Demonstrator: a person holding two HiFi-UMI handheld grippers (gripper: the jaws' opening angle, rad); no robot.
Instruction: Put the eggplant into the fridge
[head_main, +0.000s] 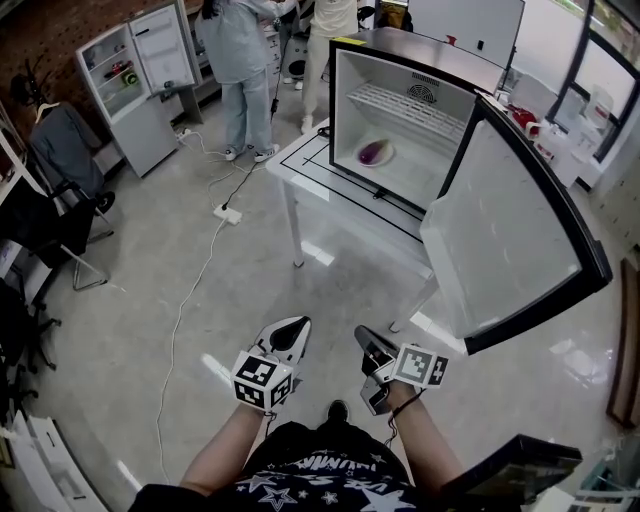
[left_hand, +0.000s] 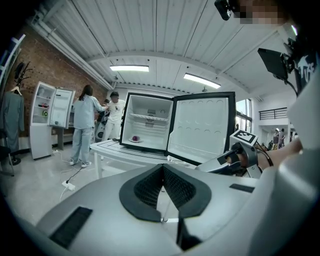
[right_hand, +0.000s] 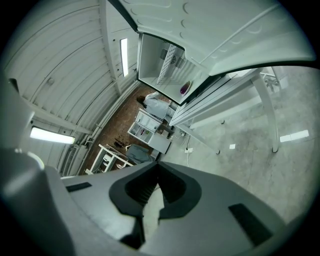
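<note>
Your left gripper (head_main: 291, 330) and right gripper (head_main: 366, 340) both sit closed, empty, well apart from the eggplant (head_main: 372, 152) inside the fridge (head_main: 430, 48).

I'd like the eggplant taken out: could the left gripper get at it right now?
Probably not from here: the left gripper hangs by the person's body, well short of the fridge where the eggplant lies. The open door leaves the way free.

Head view, 12 o'clock: two people (head_main: 243, 60) lose their heads to the top edge. 10 o'clock: far fridge (head_main: 150, 115), shelf items too small for me to ID. Fridge door (head_main: 500, 230) hides the table's (head_main: 300, 165) right corner. My right gripper view: eggplant (right_hand: 185, 88) is only a purple speck.
</note>
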